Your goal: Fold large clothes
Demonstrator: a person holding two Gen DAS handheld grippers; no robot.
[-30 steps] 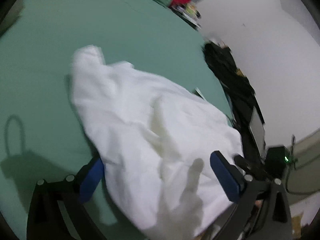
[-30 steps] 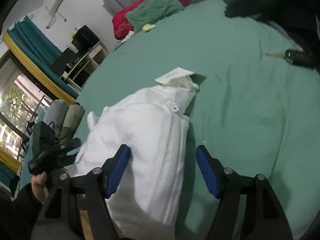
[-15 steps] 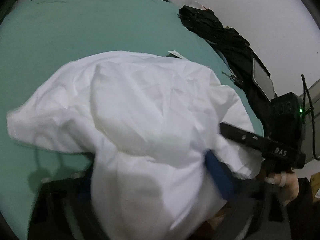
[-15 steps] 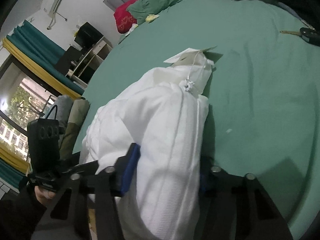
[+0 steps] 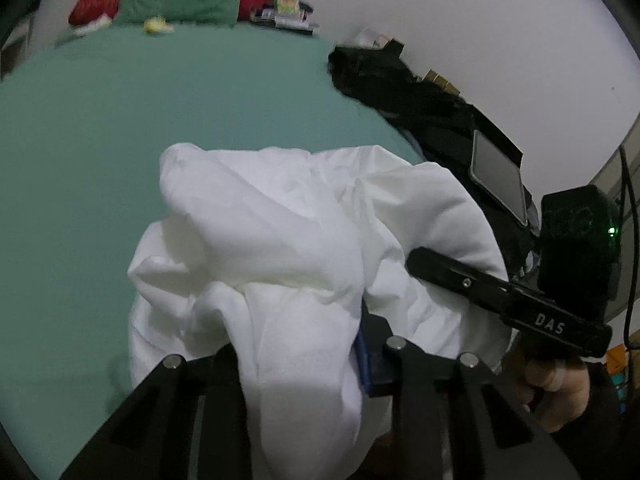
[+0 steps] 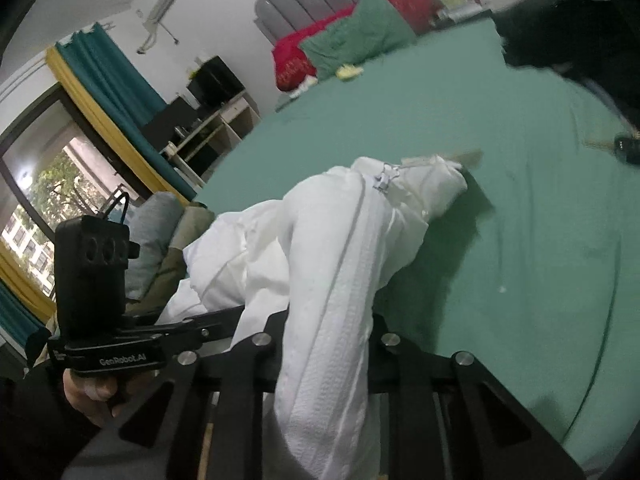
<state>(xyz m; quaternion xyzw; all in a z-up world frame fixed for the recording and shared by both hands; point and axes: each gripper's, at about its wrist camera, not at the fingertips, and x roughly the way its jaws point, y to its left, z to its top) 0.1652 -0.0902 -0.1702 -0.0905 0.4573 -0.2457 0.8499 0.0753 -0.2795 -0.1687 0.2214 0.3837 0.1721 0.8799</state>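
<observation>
My left tongs (image 5: 300, 356) and right tongs (image 6: 328, 344): each clenched on white garment (image 5: 280, 232), bunched over green bed (image 5: 100, 140).

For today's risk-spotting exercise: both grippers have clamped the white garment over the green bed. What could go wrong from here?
1. The white garment is bunched, not flat; the left gripper and right gripper may each pinch several layers, so the fold could come out crooked.
2. The zipper pull and paper tag dangle at the far end and might snag or get folded inside.
3. The dark clothes lie close by; a wide swing could drag them.
</observation>
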